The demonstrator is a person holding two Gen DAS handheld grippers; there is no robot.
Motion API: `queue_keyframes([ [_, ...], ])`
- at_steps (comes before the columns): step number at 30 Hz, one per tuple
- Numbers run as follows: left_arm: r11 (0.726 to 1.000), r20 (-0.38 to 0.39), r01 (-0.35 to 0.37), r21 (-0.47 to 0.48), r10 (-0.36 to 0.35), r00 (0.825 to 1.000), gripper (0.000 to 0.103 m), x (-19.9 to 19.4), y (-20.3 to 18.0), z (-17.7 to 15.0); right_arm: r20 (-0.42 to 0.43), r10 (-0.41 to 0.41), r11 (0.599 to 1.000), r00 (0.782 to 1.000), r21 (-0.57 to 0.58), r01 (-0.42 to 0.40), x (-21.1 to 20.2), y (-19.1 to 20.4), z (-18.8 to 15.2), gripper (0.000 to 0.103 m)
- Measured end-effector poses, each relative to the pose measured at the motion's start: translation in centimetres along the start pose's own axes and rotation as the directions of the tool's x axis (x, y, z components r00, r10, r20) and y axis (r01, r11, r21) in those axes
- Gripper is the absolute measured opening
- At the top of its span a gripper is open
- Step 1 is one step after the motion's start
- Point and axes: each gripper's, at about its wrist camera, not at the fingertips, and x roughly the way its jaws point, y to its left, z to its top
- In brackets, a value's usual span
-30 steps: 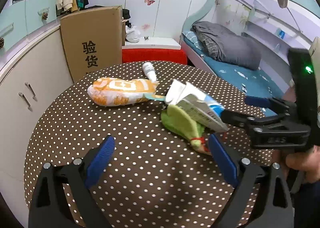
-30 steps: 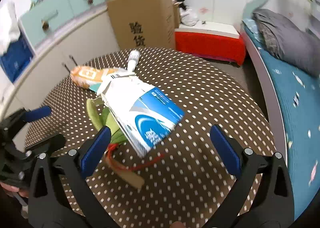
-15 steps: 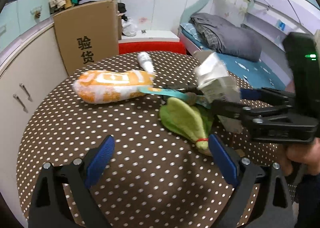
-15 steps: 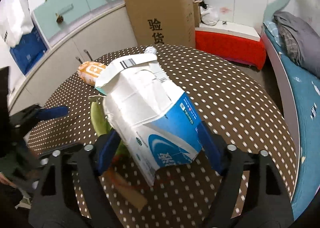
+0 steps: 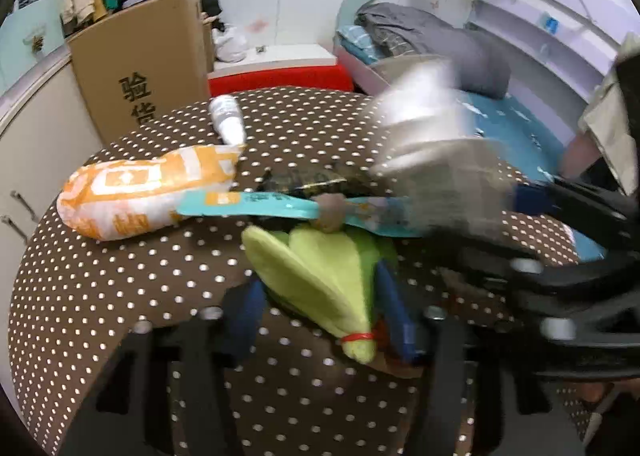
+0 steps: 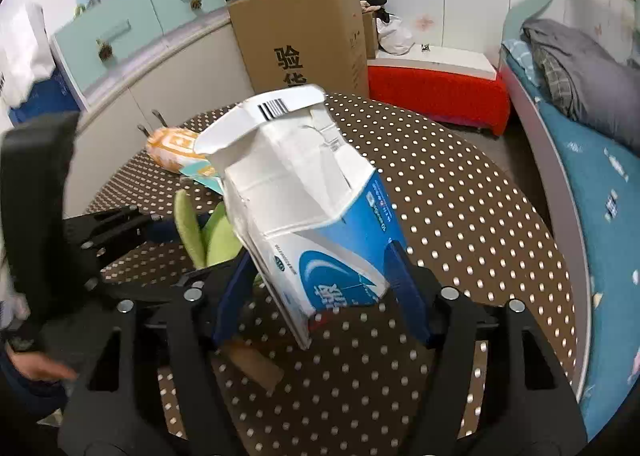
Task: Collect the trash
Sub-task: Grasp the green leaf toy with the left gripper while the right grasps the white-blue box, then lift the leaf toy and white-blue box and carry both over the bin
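Blue-and-white carton is now squeezed in the right gripper and lifted off the table; left gripper pinches the green leaf wrap.

Right hand-held gripper clamps blue-white carton, tilted above polka-dot table; green wrapper behind.

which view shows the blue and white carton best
The right wrist view: the blue and white carton fills the centre, sharp, clamped between the right gripper fingers. The left wrist view shows it only as a motion-blurred pale shape.
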Motion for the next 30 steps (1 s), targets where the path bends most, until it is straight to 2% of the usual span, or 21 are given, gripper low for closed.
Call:
queue_keyframes([
  [3,0.999,-0.008,0.042,-0.029,-0.042,0.999,0.024,-0.4,0.7,-0.4,-0.006,-0.028,0.999,1.000,-0.033,0.028,1.4,0.4,0.6,0.074],
  [6,0.997,-0.009,0.058,-0.059,-0.059,0.998,0.021,-1.1,1.6,-1.6,-0.003,-0.054,0.997,0.999,-0.053,0.054,2.0,0.7,0.8,0.071],
  [13,0.991,0.014,0.057,-0.117,-0.056,0.998,0.020,-3.5,3.3,-4.5,0.046,-0.003,0.999,0.999,0.051,0.000,-1.6,-0.7,0.2,0.051],
  [17,0.988,0.035,0.064,-0.139,-0.060,0.998,0.020,-4.6,3.6,-5.2,0.053,0.019,0.997,0.998,0.071,-0.023,-3.2,-1.0,-0.6,0.044],
  [18,0.988,0.039,0.065,-0.139,-0.061,0.997,0.020,-4.8,3.6,-5.4,0.054,0.019,0.997,0.998,0.068,-0.022,-3.3,-0.9,-0.8,0.040],
  [19,0.988,0.041,0.067,-0.139,-0.062,0.997,0.020,-5.0,3.5,-5.5,0.046,0.019,0.998,0.999,0.066,-0.022,-3.3,-0.8,-1.0,0.027],
  [21,0.988,0.047,0.071,-0.139,-0.065,0.997,0.020,-5.5,3.3,-5.8,0.016,-0.014,0.999,1.000,0.030,0.013,-2.7,-0.4,-1.2,0.029],
  [23,0.988,0.049,0.074,-0.138,-0.068,0.996,0.020,-5.7,3.2,-5.9,0.012,-0.078,0.997,0.997,-0.017,0.078,-2.0,0.4,-1.2,0.054],
  [24,0.988,0.050,0.073,-0.138,-0.067,0.996,0.020,-5.9,3.1,-5.9,0.020,-0.085,0.996,0.996,-0.027,0.086,-2.0,0.6,-1.2,0.067],
  [26,0.987,0.054,0.073,-0.143,-0.066,0.996,0.020,-6.2,3.1,-6.2,0.024,-0.087,0.995,0.996,-0.037,0.088,-1.8,0.8,-1.0,0.069],
  [30,0.988,0.060,0.073,-0.139,-0.065,0.996,0.020,-7.2,3.0,-7.1,0.025,-0.155,0.984,0.988,-0.089,0.157,-0.8,0.7,0.2,0.084],
])
